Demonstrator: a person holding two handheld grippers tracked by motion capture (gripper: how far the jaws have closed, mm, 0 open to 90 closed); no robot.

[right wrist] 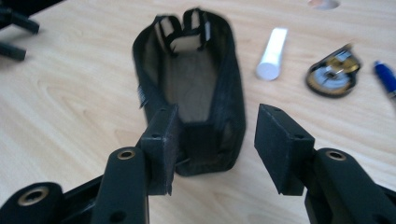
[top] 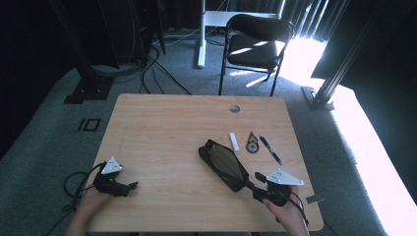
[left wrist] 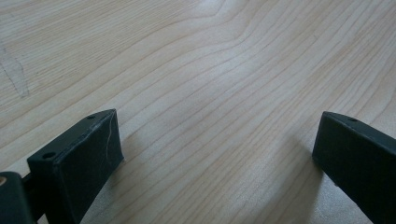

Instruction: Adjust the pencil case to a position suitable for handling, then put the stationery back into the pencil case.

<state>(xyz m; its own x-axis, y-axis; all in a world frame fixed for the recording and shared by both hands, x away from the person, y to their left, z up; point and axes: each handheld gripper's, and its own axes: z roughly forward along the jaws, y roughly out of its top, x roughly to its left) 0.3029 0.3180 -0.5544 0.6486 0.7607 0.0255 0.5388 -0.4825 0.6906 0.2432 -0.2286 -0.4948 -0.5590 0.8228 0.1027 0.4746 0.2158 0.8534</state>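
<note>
A black mesh pouch [top: 223, 164] [right wrist: 196, 93] lies open on the wooden table [top: 162, 128], right of centre, with its mouth facing up. My right gripper [top: 253, 183] [right wrist: 215, 119] is at the pouch's near end. Its jaws stand apart. The left jaw overlaps the pouch's corner and the right jaw is clear of the fabric. My left gripper [top: 129, 189] [left wrist: 215, 135] rests near the table's front left with its jaws wide apart over bare wood and nothing between them.
Beyond the pouch lie a white tube [top: 235, 142] [right wrist: 272, 53], a small round metal object [top: 253, 144] [right wrist: 334, 72] and a blue pen [top: 270, 150] [right wrist: 385, 77]. A cable hole [top: 234, 108] sits at the table's far edge. A black chair [top: 255, 44] stands behind the table.
</note>
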